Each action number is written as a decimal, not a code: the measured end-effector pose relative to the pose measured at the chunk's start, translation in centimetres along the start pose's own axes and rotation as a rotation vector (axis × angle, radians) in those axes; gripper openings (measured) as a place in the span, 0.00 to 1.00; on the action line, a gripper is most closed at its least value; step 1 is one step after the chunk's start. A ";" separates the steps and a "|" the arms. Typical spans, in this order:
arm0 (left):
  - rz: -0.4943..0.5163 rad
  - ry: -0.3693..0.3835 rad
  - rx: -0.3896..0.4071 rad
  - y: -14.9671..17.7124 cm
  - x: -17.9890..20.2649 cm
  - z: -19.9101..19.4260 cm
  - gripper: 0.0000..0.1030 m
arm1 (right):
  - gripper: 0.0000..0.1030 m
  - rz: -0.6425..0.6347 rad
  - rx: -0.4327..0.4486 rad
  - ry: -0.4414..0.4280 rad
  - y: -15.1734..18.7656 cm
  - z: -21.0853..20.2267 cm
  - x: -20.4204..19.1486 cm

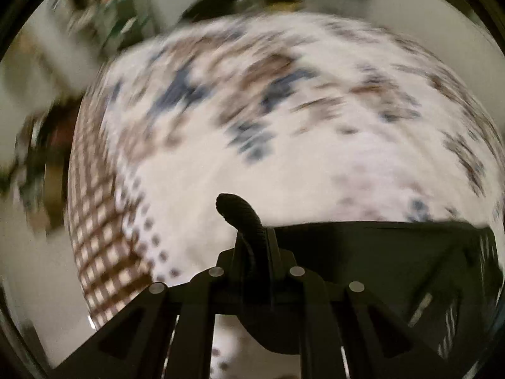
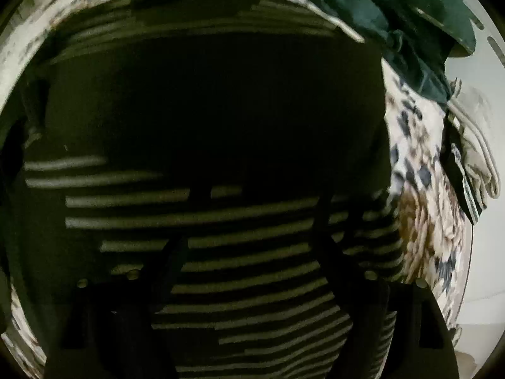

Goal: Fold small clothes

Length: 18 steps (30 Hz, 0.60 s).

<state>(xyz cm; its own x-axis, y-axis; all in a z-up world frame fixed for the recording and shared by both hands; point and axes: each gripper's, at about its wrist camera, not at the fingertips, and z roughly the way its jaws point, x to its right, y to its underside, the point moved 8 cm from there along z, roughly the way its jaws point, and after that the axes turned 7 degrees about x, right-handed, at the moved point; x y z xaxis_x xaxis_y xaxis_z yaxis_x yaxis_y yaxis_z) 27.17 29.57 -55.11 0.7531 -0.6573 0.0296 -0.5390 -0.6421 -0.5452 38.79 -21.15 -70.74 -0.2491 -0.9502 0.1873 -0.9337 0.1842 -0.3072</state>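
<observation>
In the left wrist view my left gripper is shut; its black fingers meet in the middle, and a black striped garment hangs from them to the right. The view is blurred by motion. In the right wrist view the same dark garment with pale stripes lies spread right under the camera and fills the frame. My right gripper's fingers show only as dark shapes over it; I cannot tell whether they are open or shut.
A white floral cloth covers the table; it also shows in the right wrist view. A dark green garment and a beige garment lie at the right. A checked border runs along the cloth's left edge.
</observation>
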 end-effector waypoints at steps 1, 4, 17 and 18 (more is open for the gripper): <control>0.059 0.026 0.041 -0.2 1.7 -1.6 0.07 | 0.82 0.008 0.004 -0.022 -0.2 -0.2 0.4; 0.193 0.116 0.109 -0.4 8.9 -6.2 0.07 | 0.82 0.028 0.012 -0.059 -2.4 -0.6 0.7; 0.698 0.699 0.004 21.6 48.4 -20.6 0.07 | 0.82 0.220 -0.053 -0.046 1.4 1.0 14.8; 0.730 0.719 -0.016 23.5 50.1 -21.0 0.08 | 0.82 0.231 -0.069 -0.044 2.1 1.4 15.8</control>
<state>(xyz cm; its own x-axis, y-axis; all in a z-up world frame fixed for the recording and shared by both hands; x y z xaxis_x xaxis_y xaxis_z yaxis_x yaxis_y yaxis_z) 44.29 -26.74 -48.90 -0.1619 -0.9677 0.1935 -0.7844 0.0072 -0.6202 33.26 -36.16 -69.70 -0.4477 -0.8907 0.0786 -0.8691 0.4127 -0.2728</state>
